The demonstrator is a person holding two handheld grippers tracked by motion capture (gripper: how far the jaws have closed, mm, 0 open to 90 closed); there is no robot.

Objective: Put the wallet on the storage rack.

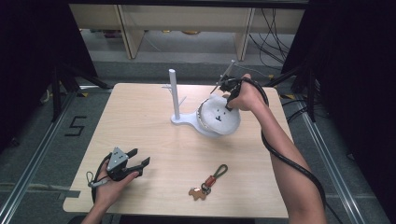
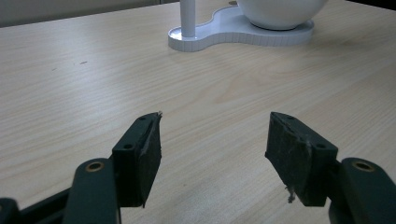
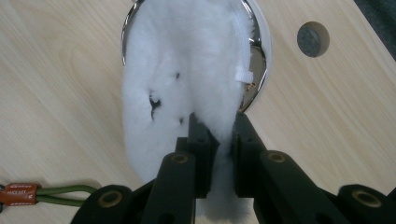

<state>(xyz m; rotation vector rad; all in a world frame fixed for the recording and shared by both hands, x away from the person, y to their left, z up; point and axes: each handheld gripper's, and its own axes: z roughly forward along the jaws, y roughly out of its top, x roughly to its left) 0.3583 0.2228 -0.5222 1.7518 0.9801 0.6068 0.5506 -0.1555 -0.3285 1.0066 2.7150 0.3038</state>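
Light wood table (image 1: 154,135), shelving and cables behind. Near-left: left gripper (image 1: 140,161) low over the bare tabletop, jaws wide, nothing between them. Centre-back: white stand (image 1: 173,93) with upright post on a flat base. Front-centre: keyring (image 1: 208,183) with green loop and brown tag, lying loose. Right-back: right gripper (image 3: 218,135) pinched narrow on the edge of a white fluffy pouch (image 3: 182,70), which sits in the bowl (image 3: 258,79) on the stand's base.

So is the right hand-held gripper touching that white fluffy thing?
Touching. The right gripper view shows the right hand-held gripper with both pads pinching the edge of the white fluffy thing.
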